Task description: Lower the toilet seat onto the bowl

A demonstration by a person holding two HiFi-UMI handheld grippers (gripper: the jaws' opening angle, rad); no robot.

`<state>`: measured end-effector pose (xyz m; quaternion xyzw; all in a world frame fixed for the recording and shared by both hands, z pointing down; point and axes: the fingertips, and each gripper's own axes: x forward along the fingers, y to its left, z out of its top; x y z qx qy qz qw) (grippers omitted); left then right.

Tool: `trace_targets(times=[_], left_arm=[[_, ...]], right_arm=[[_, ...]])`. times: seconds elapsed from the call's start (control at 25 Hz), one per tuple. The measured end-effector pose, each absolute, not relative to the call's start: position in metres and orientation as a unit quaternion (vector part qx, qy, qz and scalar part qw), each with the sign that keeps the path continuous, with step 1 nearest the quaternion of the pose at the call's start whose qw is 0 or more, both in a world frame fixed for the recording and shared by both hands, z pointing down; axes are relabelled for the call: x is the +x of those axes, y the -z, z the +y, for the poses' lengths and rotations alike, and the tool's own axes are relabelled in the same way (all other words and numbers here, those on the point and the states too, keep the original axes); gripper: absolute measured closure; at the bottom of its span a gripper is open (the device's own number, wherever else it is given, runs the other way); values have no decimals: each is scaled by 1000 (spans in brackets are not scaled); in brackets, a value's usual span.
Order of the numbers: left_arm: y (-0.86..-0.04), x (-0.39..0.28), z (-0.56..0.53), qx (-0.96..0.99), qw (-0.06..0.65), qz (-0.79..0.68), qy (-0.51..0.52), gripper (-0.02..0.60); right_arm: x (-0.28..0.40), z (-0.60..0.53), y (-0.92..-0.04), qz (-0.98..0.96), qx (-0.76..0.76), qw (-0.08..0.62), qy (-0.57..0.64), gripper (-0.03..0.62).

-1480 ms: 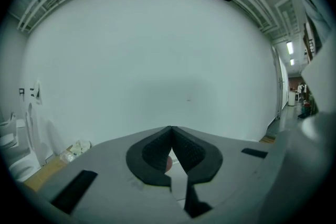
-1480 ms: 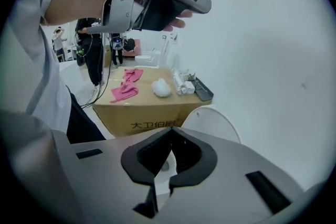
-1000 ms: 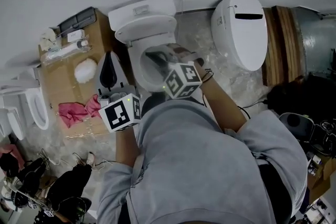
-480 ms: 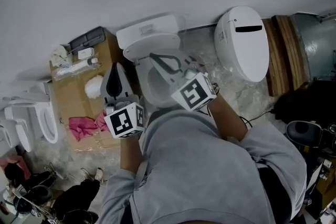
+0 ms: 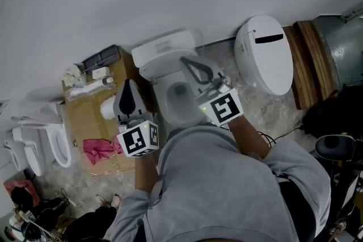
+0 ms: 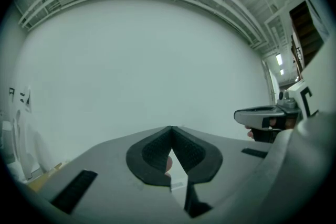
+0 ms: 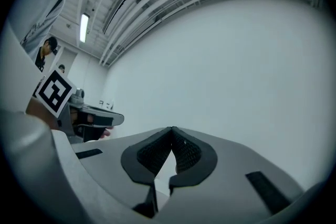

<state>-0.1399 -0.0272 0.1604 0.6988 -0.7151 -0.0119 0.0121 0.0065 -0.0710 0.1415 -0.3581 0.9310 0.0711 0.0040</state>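
Note:
The white toilet (image 5: 165, 46) stands against the wall in the head view, and its bowl (image 5: 179, 100) is uncovered. The seat (image 5: 160, 69) stands raised, leaning back toward the tank. My right gripper (image 5: 186, 61) is shut and empty; it hovers over the right side of the bowl with its tips pointing at the raised seat. My left gripper (image 5: 129, 85) is also shut and empty, just left of the bowl and apart from it. The left gripper view shows its closed tips (image 6: 171, 127) against bare white wall. The right gripper view shows the same for its tips (image 7: 172, 128).
A second white toilet (image 5: 264, 55) with its lid down stands to the right, beside wooden boards (image 5: 304, 65). Left of the bowl lies cardboard (image 5: 85, 116) with small items and a pink cloth (image 5: 98, 150). Another toilet (image 5: 42, 141) is at far left. A cable (image 5: 279, 133) runs across the floor.
The head view has drifted, so the toilet sits lower and further right in frame. My right gripper has shifted a little to the right over the bowl. Both grippers stay shut.

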Motion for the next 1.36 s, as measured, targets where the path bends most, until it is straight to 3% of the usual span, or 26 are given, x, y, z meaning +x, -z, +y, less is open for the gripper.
trace_targets(times=[1.36], left_arm=[[-162,-151,-16,695,19,-718,26,581]], right_arm=[[13,-77,-152,924,-380,10,-49,595]])
